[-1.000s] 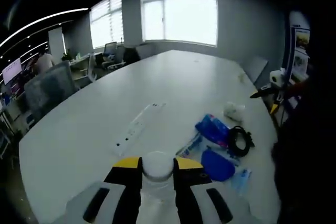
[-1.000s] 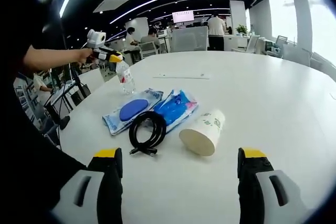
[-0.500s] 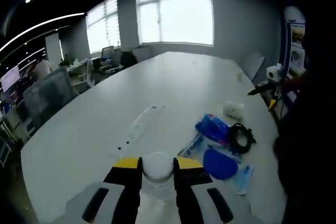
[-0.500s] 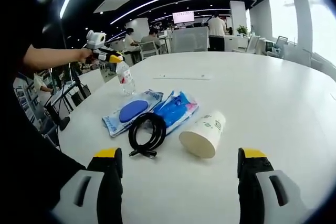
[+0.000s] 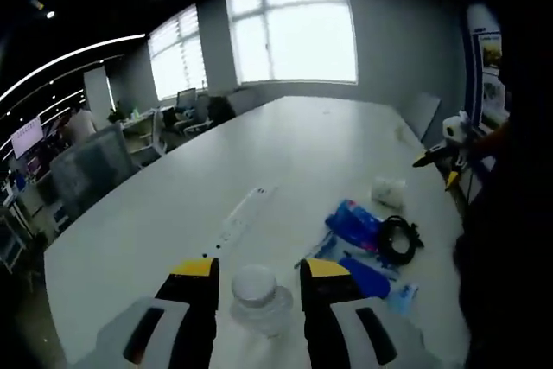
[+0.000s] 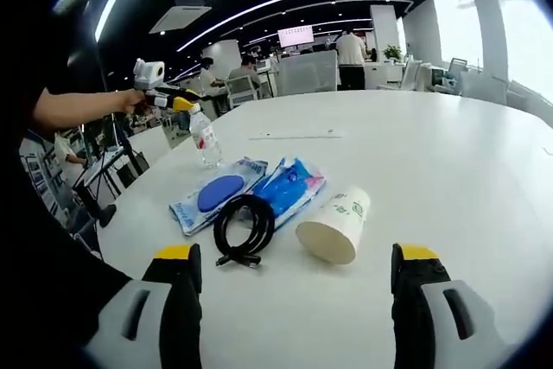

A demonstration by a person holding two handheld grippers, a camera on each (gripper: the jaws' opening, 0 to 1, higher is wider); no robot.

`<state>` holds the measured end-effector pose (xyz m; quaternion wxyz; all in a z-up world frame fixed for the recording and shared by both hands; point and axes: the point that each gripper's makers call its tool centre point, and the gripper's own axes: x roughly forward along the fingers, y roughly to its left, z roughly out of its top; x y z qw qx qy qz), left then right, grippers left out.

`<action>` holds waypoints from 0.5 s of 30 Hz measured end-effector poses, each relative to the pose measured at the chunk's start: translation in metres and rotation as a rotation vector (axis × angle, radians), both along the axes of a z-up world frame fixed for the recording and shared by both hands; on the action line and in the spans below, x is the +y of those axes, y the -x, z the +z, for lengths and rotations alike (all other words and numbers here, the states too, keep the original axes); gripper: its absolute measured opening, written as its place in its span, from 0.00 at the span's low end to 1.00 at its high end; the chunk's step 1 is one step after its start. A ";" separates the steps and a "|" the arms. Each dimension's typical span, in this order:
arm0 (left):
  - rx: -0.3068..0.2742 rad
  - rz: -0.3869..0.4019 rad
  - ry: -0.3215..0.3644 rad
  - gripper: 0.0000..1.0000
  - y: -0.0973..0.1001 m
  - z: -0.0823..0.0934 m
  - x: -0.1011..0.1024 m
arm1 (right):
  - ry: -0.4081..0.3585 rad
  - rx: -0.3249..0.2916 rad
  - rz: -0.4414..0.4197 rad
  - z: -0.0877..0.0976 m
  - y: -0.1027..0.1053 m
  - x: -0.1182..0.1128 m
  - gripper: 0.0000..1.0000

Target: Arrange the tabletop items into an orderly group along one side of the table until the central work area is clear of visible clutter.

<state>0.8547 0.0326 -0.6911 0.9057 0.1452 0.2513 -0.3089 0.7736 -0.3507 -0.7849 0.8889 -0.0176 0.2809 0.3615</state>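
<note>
left gripper view faces windows across table (image 5: pixel 285 153); right gripper view faces office; shared: cable (image 6: pixel 244 226).

desk (image 6: pixel 484 170): plain white
bottle (image 6: pixel 206 140): clear, white cap, red-and-white label
cup (image 6: pixel 335 226): white paper, small green print
cable (image 6: pixel 244 226): black
packs (image 6: pixel 251 192): pale blue wrap, one with a dark blue oval, one bright blue
power strip (image 5: pixel 240 218): white
jaws: yellow tips, black pads, grey bodies
</note>
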 end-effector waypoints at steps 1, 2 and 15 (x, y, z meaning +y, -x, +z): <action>-0.004 -0.005 0.000 0.35 0.004 0.001 -0.003 | -0.002 -0.002 -0.001 0.000 0.000 0.000 0.86; -0.008 -0.007 -0.003 0.36 0.010 0.002 -0.008 | -0.001 -0.005 -0.004 0.000 0.000 -0.001 0.85; -0.068 0.100 0.052 0.50 0.054 0.008 -0.033 | -0.012 -0.123 0.025 0.013 -0.007 -0.003 0.72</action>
